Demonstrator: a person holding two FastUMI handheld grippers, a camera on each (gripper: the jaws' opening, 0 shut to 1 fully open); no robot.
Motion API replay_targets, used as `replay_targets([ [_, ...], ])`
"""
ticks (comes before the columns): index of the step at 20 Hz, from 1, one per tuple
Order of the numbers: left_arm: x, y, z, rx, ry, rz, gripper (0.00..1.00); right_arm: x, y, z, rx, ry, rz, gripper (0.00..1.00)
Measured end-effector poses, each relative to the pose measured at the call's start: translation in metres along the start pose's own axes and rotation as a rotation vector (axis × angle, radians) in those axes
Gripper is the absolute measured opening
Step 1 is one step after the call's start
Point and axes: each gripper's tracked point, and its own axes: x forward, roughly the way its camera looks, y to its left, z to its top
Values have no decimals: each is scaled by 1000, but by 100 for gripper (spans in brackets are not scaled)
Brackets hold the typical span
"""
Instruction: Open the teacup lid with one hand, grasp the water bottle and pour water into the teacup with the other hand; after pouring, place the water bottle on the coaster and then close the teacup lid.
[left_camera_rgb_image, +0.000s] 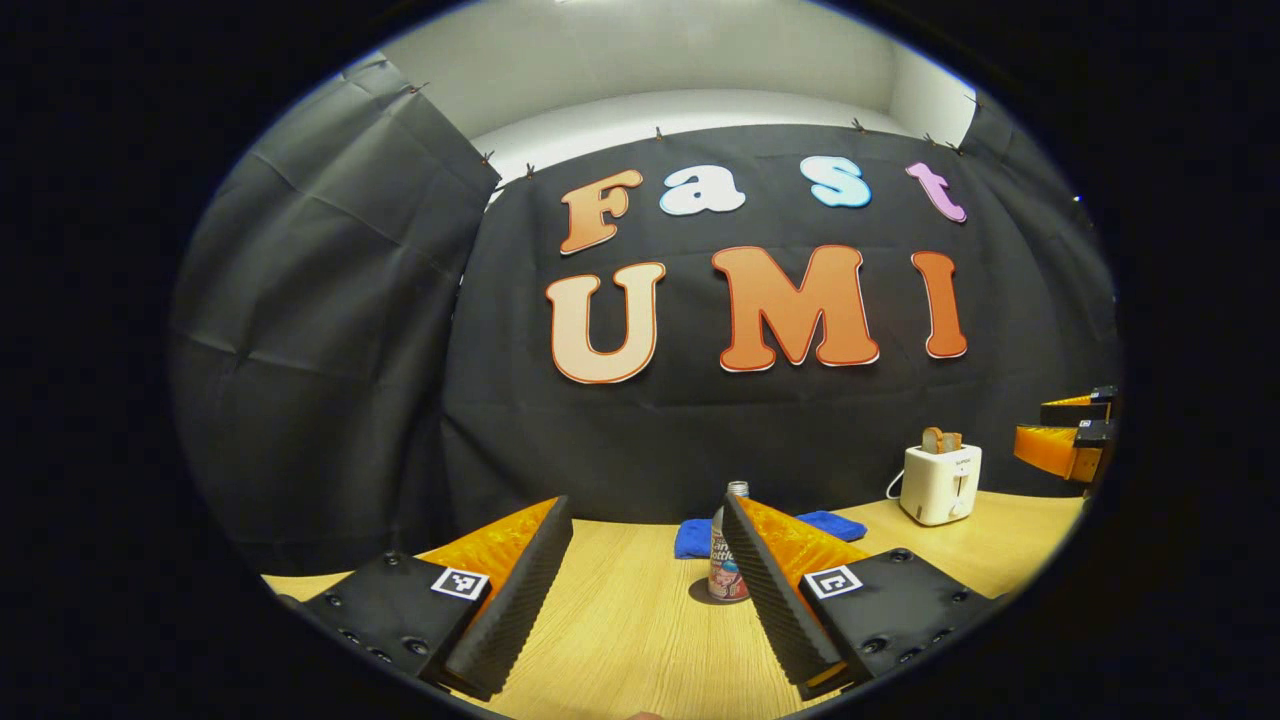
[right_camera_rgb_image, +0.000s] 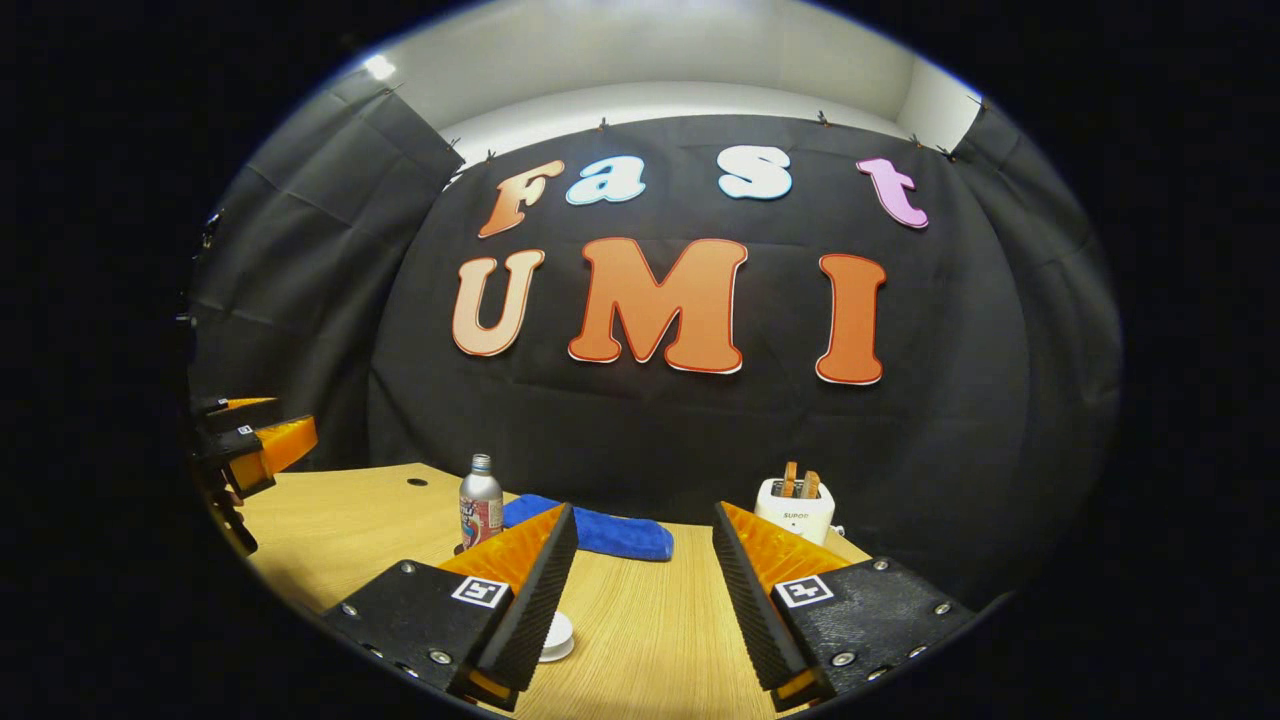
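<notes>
Both my grippers hang wide open, left gripper (left_camera_rgb_image: 645, 590) and right gripper (right_camera_rgb_image: 640, 600), holding nothing. The bottle (left_camera_rgb_image: 728, 545) sits just ahead of my left one, right behind its right finger, so I could easily clip it and tip it over.

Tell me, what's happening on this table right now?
Nothing is being held yet. A person has a tool in each hand, and both the left tool and the right tool hover open above the wooden table. The water bottle stands upright, untouched, beside a blue cloth. A white toaster with bread in its slots sits farther back. A small white round thing lies near the right tool; I can't tell what it is.
</notes>
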Motion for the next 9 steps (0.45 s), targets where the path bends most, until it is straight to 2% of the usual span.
replay_targets([
  [7, -4, -4, 15, 10, -35, -14, 100, -4, 13, 2, 14, 5, 29, 82],
  [9, -5, -6, 16, 8, -38, -16, 100, -4, 13, 1, 6, 8, 27, 86],
])
